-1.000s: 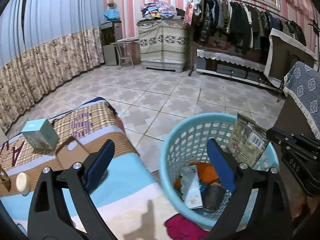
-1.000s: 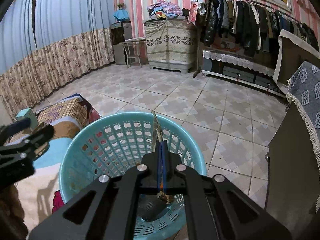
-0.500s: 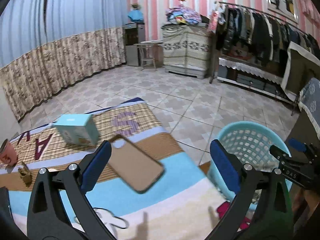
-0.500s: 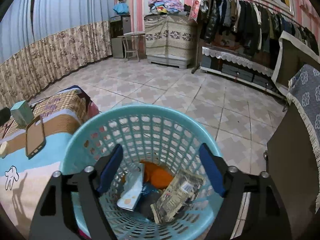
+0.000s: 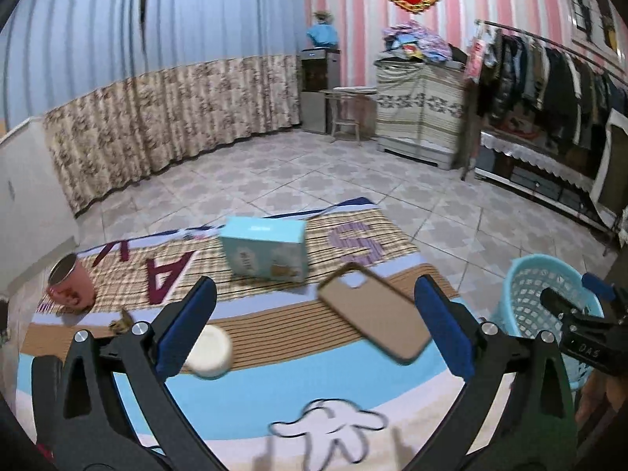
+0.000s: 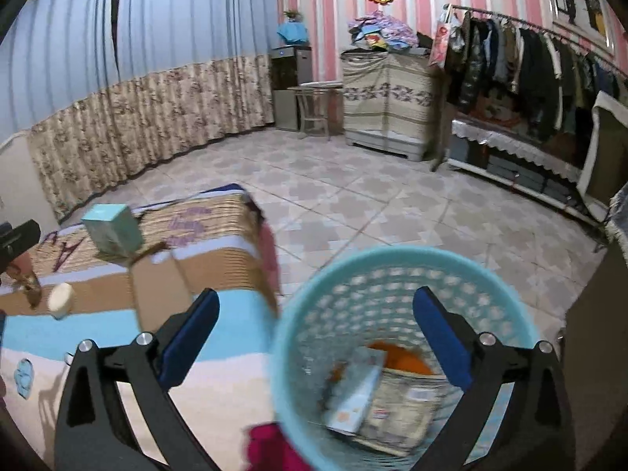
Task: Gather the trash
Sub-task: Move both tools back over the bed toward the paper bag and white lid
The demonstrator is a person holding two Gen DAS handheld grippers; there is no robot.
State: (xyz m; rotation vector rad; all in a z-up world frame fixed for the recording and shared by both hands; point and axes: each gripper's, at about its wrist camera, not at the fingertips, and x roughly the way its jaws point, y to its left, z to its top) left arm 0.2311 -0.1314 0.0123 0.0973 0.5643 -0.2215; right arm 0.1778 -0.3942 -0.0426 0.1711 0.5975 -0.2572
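The left gripper (image 5: 314, 325) hangs over the low table covered by a striped, cartoon-print cloth (image 5: 274, 400), its blue-padded jaws spread wide with nothing pressed between them; framed in the gap lie a tan phone case (image 5: 373, 316), face down and skewed, and at the near left a small white round lid or jar (image 5: 210, 349) just beside the left pad. Farther back on the cloth stands a light-blue carton (image 5: 267, 251), and at the far left a pink metal cup (image 5: 70, 286) leans beside a small brownish scrap (image 5: 121, 322) too blurred to name. The right gripper (image 6: 314, 337) is over the turquoise mesh basket (image 6: 392, 263), which stands on the tiled floor just right of the table; its jaws are opening and already wide, and no pad touches anything. Down inside the basket lies the trash: a crinkled greyish wrapper (image 6: 396, 412) at the bottom, a pale flat packet (image 6: 353, 392) leaning on it at the left, and something orange (image 6: 400, 357) behind them. A magenta cloth (image 6: 271, 447) shows at the near foot of the basket, against the table edge. From the left camera the basket (image 5: 537, 290) sits at the right with the right gripper's black body in front of it; from the right camera the carton (image 6: 112, 229) and white lid (image 6: 61, 300) appear at the far left on the table.
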